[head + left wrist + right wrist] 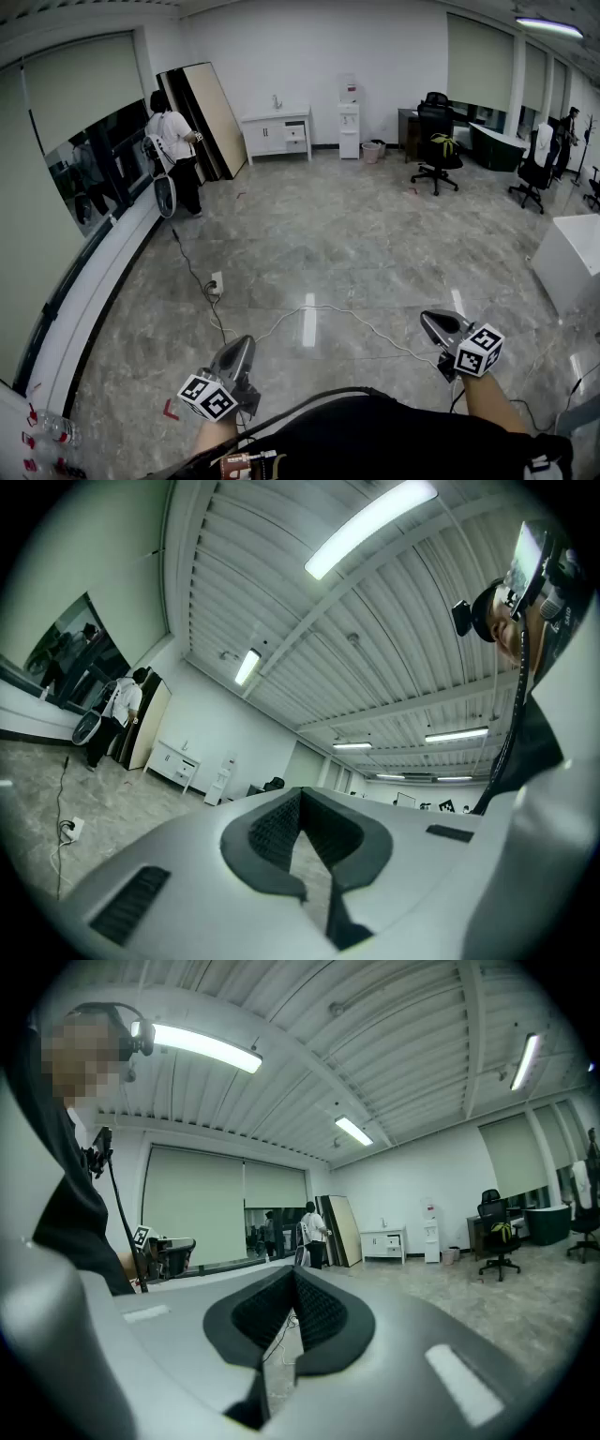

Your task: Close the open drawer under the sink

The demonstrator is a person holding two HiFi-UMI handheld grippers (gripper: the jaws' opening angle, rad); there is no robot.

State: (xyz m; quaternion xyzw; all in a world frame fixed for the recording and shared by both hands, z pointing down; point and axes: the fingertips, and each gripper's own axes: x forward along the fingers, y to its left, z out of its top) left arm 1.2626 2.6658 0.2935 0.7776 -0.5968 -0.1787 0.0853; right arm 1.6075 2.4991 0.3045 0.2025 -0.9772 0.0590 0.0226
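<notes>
We hold the left gripper [241,344] and right gripper [430,321] low, fingers [323,1316] closed on nothing. The sink cabinet [275,132] stands at the floor's far edge, well apart from us. We should walk up and push its open drawer [296,134] squarely.

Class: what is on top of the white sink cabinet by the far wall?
A faucet stands on the sink cabinet; its basin cannot be seen from here.
</notes>
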